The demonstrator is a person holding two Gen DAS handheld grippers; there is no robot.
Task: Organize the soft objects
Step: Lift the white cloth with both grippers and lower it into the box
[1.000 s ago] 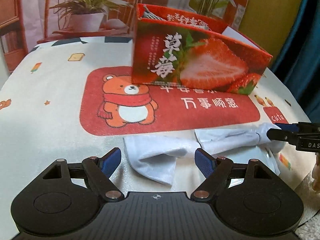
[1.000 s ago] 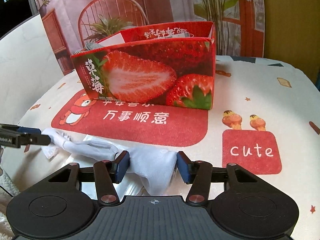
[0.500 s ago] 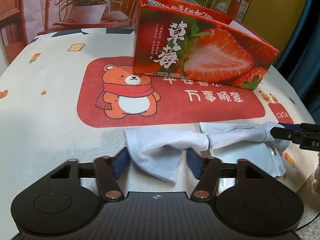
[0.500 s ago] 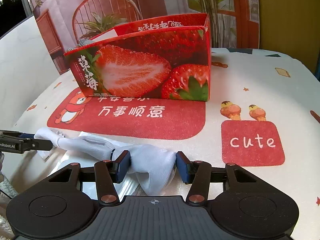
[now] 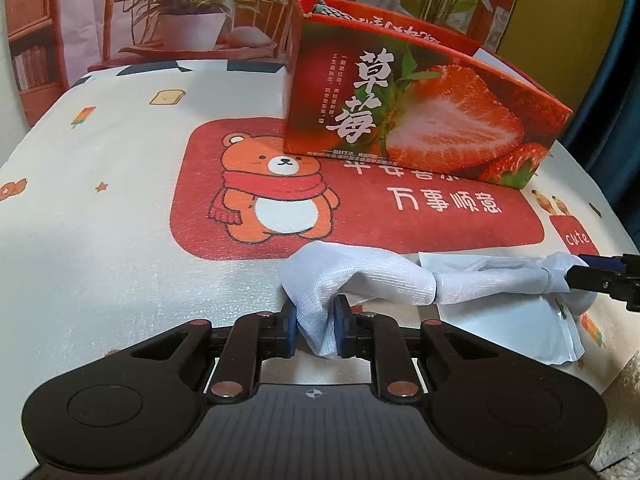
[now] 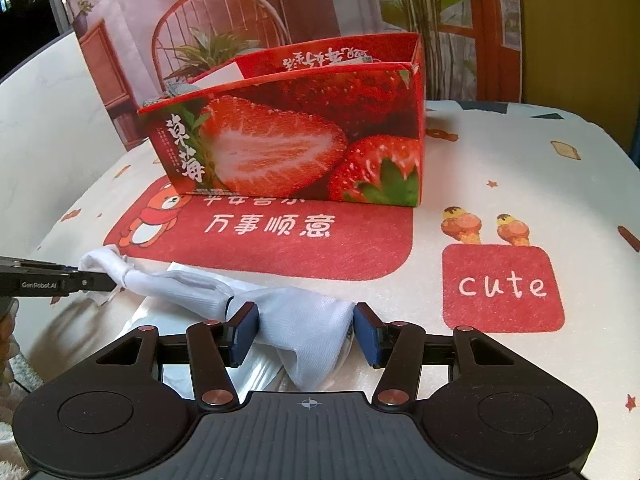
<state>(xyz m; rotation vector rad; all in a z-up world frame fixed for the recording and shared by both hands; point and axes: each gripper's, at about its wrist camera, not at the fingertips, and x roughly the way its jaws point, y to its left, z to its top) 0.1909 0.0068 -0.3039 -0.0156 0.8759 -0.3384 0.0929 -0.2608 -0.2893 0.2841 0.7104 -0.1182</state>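
Left wrist: left gripper (image 5: 314, 328) angled down, just closed, pinching white sock (image 5: 360, 280) | right gripper (image 6: 306, 332) fingers touch sock, grip unclear

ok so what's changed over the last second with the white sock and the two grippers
The left gripper has just been closing and now pinches one end of the white sock, bunching and lifting it slightly. The right gripper stayed put, its jaws around the other end. The strawberry box and the plastic bag under the sock haven't moved.
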